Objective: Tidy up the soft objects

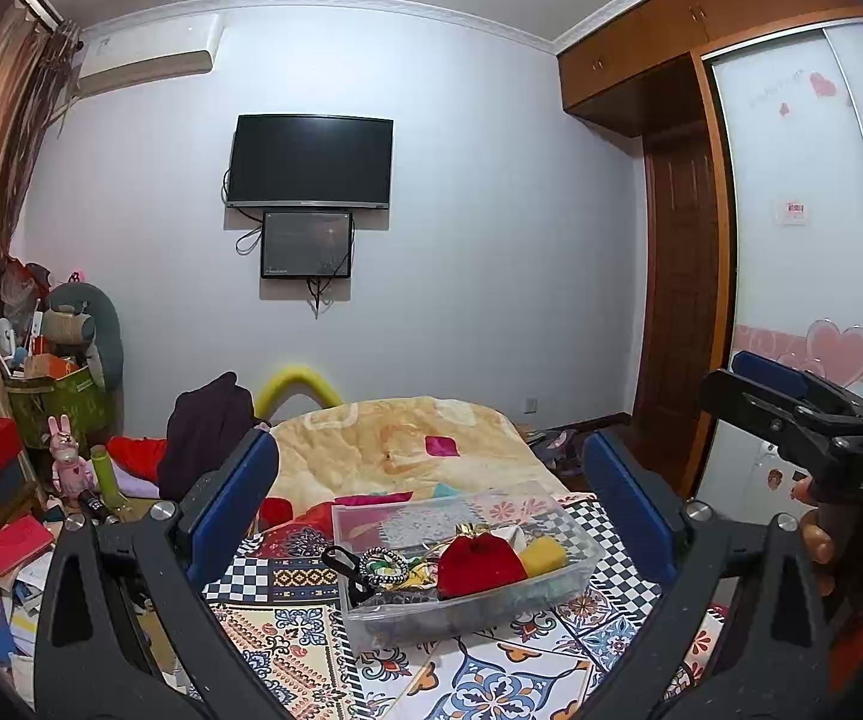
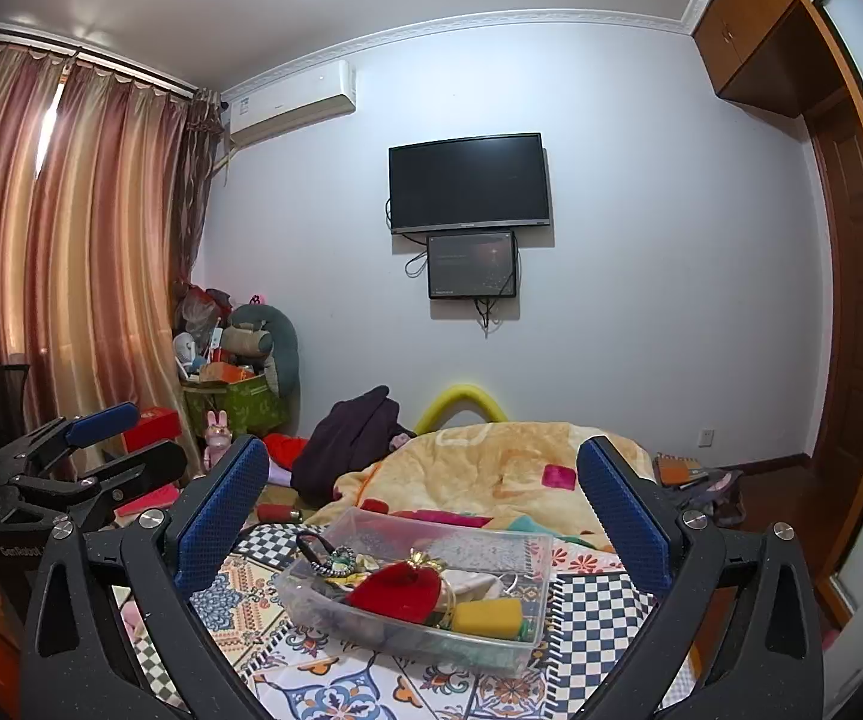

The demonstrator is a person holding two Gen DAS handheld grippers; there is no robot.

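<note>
Both tongs agape and empty: left gripper [image 1: 431, 492] and right gripper [image 2: 422, 498] held above the near side of the clear plastic bin [image 1: 575, 567], blue pads spread wide, nothing between them. Each also visible from the other's camera, off to the side, jaws parted there too.

Inside the bin, a red velvet pouch [image 1: 479, 564] at centre, touching a yellow sponge block [image 1: 544, 557] on its right; to its left, a tangle of beaded bracelets [image 1: 384, 564] and a black cord loop [image 1: 344, 564]. Bin resting on a patterned cloth [image 1: 287, 648] spread over the bed. Beyond it, more soft pieces still lying loose: a pink square [image 1: 441, 446] on the yellow blanket [image 1: 371, 438], a strip of magenta fabric [image 1: 371, 498] and a teal scrap [image 1: 443, 489] just behind the bin's far wall, something red [image 1: 275, 510] near the left gripper's fingertip.

Judging by this, sorting partly done, next pick likely one of the loose pieces behind the bin. Best reached over or around the bin rather than through it, to avoid nudging the light container. Worth pinching a fold near the middle of the cloth, closing gently, lifting clear of the rim before release. Flat fabric on plush blanket apt to slip.
</note>
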